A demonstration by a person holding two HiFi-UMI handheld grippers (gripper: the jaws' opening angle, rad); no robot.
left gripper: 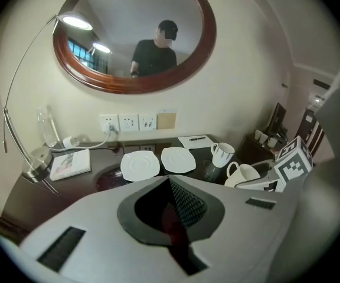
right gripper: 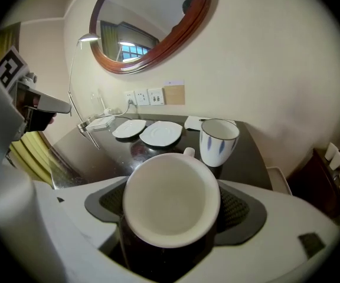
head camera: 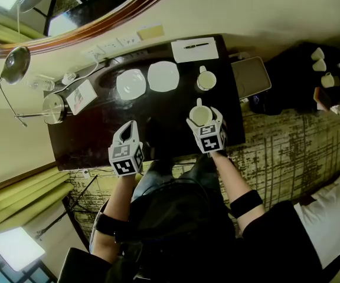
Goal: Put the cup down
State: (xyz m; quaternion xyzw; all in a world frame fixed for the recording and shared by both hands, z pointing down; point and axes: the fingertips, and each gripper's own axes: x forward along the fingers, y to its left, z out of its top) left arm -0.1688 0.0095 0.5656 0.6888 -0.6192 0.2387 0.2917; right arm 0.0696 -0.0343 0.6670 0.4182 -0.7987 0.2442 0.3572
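Observation:
A plain white cup (right gripper: 170, 199) sits upright between the pads of my right gripper (head camera: 202, 119), which is shut on its sides. It is over the dark table (head camera: 99, 143) near the front right. From the left gripper view the same cup (left gripper: 245, 173) shows with its handle pointing left. A second cup with blue marks (right gripper: 219, 141) stands just beyond it. My left gripper (head camera: 130, 130) hovers at the front middle of the table, jaws shut with nothing between them.
Two white saucers (head camera: 130, 84) (head camera: 163, 76) lie side by side at the back. A notepad with a pen (head camera: 195, 49) lies at the back right. A desk lamp base (head camera: 55, 108) and a booklet (head camera: 81, 96) stand at the left. A tray (head camera: 251, 77) juts off the table's right end.

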